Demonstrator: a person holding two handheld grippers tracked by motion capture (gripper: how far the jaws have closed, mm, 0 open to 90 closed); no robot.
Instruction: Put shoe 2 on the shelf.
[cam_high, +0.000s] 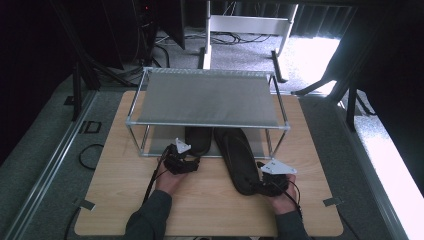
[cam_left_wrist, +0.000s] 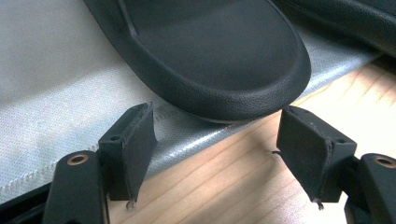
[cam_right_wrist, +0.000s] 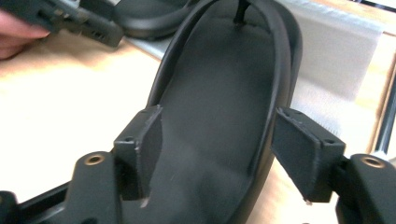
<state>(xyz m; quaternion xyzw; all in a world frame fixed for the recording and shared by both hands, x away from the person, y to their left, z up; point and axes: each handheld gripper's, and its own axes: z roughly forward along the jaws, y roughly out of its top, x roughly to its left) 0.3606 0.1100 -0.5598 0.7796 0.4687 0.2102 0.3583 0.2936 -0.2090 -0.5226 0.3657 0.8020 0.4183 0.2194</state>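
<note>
Left forearm, grey sleeve: enters from the bottom edge of the high view, angled up toward the rack's lower front rail; hand wrapped round the tool's rear.

Left gripper (cam_high: 181, 159): on the wooden table (cam_high: 115, 170), just before the rack (cam_high: 207, 97). Jaws spread wide, holding nothing. In the left gripper view its pads (cam_left_wrist: 133, 149) flank the rounded heel of the left sandal (cam_left_wrist: 219, 60) without touching it.

Left sandal: black, lying on the rack's lower grey fabric shelf (cam_left_wrist: 51, 84), heel overhanging the fabric's front edge.

Right sandal (cam_high: 239, 157): black thong type, toe post visible in the right gripper view; front part on the lower shelf, beside its mate, heel part out on the table.

Right gripper (cam_high: 272, 182): at the right sandal's heel. Jaws parted, one pad (cam_right_wrist: 144, 147) lying over the footbed inside one rim, the other pad outside the opposite rim; contact with the rim cannot be told.

Right forearm: rises from the bottom edge, hand closed round the tool behind the heel.
</note>
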